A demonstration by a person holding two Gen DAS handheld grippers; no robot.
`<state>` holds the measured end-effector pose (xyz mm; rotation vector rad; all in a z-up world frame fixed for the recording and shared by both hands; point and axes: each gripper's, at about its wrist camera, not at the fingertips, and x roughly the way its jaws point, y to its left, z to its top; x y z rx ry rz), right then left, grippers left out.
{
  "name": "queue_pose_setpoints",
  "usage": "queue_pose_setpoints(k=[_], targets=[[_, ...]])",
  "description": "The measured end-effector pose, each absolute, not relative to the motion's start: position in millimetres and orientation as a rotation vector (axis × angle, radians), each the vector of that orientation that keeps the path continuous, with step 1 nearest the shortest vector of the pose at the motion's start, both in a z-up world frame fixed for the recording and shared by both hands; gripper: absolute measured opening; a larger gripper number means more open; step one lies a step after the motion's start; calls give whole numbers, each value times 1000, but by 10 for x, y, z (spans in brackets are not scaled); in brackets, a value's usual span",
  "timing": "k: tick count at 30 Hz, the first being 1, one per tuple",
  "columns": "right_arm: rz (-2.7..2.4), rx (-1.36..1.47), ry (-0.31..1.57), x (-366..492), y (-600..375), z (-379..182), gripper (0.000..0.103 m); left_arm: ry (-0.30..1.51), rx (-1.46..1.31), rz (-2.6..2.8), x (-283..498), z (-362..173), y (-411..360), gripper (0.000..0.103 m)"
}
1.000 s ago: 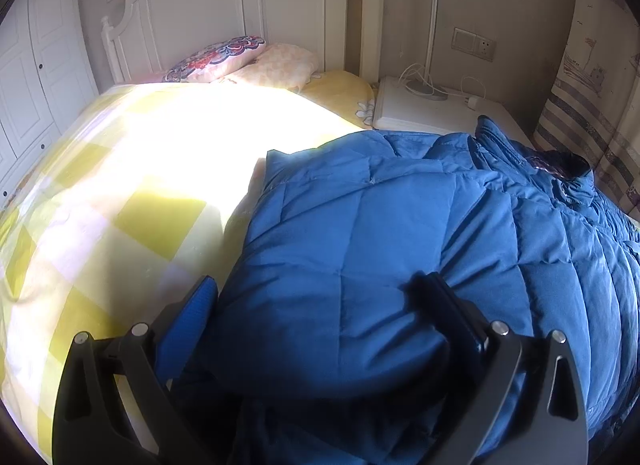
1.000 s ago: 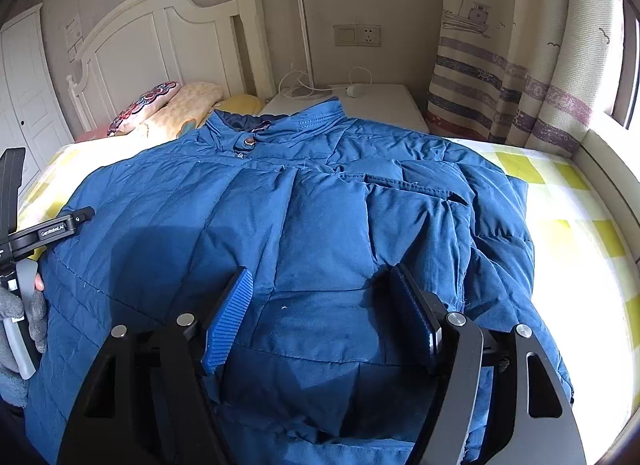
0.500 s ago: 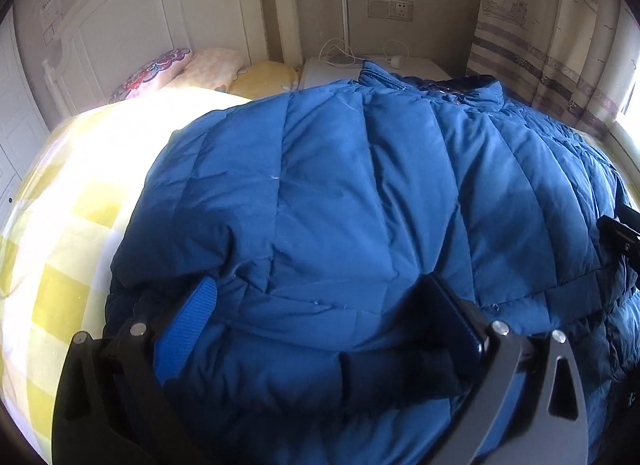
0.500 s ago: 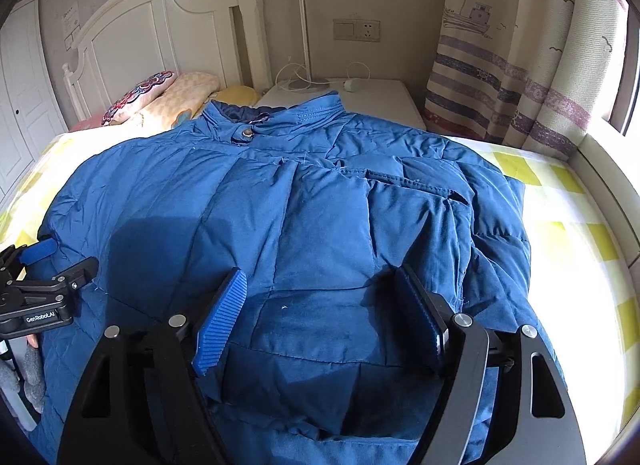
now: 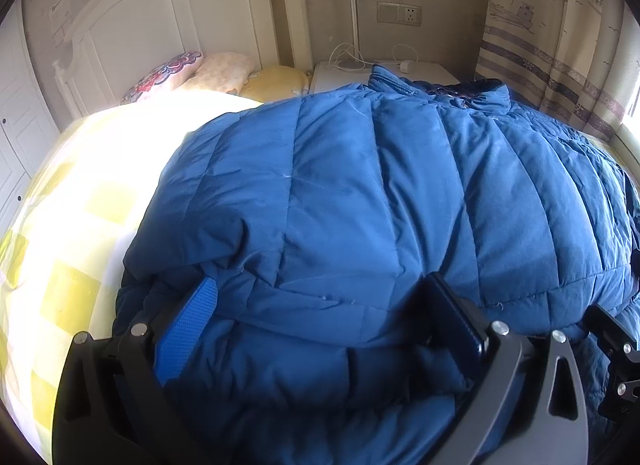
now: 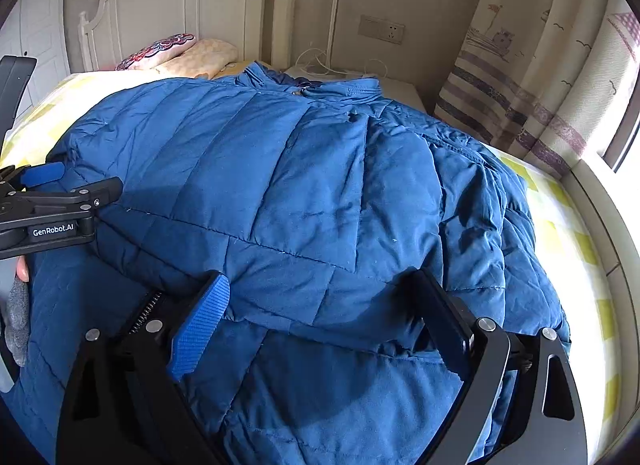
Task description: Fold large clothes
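A blue quilted puffer jacket (image 5: 380, 201) lies spread on the bed, collar toward the headboard; it also fills the right wrist view (image 6: 304, 193). My left gripper (image 5: 320, 305) is open, its jaws wide apart astride the jacket's near left hem, where a dark cuff lies between them. My right gripper (image 6: 320, 305) is open, its jaws wide apart over the near right hem. The left gripper also shows at the left edge of the right wrist view (image 6: 60, 205).
The bed has a yellow-and-white checked sheet (image 5: 68, 249) and a white headboard (image 5: 168, 13) with pillows (image 5: 192, 69). A white nightstand (image 5: 344, 69) with cables stands behind the collar. A striped curtain (image 6: 532, 77) and window ledge (image 6: 608, 217) run along the right.
The left gripper has swung right from the bed's left side onto the jacket's hem. The right gripper has come lower and closer to the jacket. Both jaws stay wide apart.
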<state>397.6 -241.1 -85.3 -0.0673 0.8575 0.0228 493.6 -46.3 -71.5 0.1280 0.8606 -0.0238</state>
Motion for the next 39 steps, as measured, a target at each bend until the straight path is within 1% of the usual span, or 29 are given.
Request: queue_pose_setpoints(k=[1,2,4,8,14,16,18,20,21,26,28,30,32,35,36,39], targets=[[48,-43,857,3970,-2438,-842,93,859,131,-21,4928,-710,-462,101],[73,-17,853,3951,-2472,-818,94,859,130,-21,4914,-698,-455,101],[96,-2,841,3848,-2540,-714,92,859,108,-17,4828,-647,-398,101],[62,64,763,3655,-2747,-510,92,795,61,-57,4586,-520,-336,101],[-4,86,719,4026,-2875,-330,92,813,122,-34,4992,-471,-620,101],[16,81,708,4173,-2832,-310,91,829,97,4,5166,-512,-625,101],[36,51,750,4355,-2779,-440,91,845,67,13,5284,-616,-602,101],[22,6,865,4541,-2745,-778,91,852,61,6,5318,-669,-592,101],[28,13,858,4547,-2756,-828,93,845,54,3,5308,-665,-576,101],[1,14,852,4403,-2728,-736,91,848,37,-16,5256,-651,-527,101],[40,35,799,4145,-2681,-582,91,836,59,-18,5103,-588,-539,101],[102,28,750,3842,-2575,-466,91,783,98,-61,4826,-505,-578,101],[172,-42,790,3627,-2380,-520,92,753,173,-106,4544,-487,-645,101],[192,-194,918,3500,-2080,-912,94,835,311,-191,4317,-708,-814,101],[180,-197,914,3501,-2067,-918,94,841,356,-180,4282,-783,-861,101],[178,-155,946,3592,-2122,-945,98,863,344,-159,4334,-794,-853,101]])
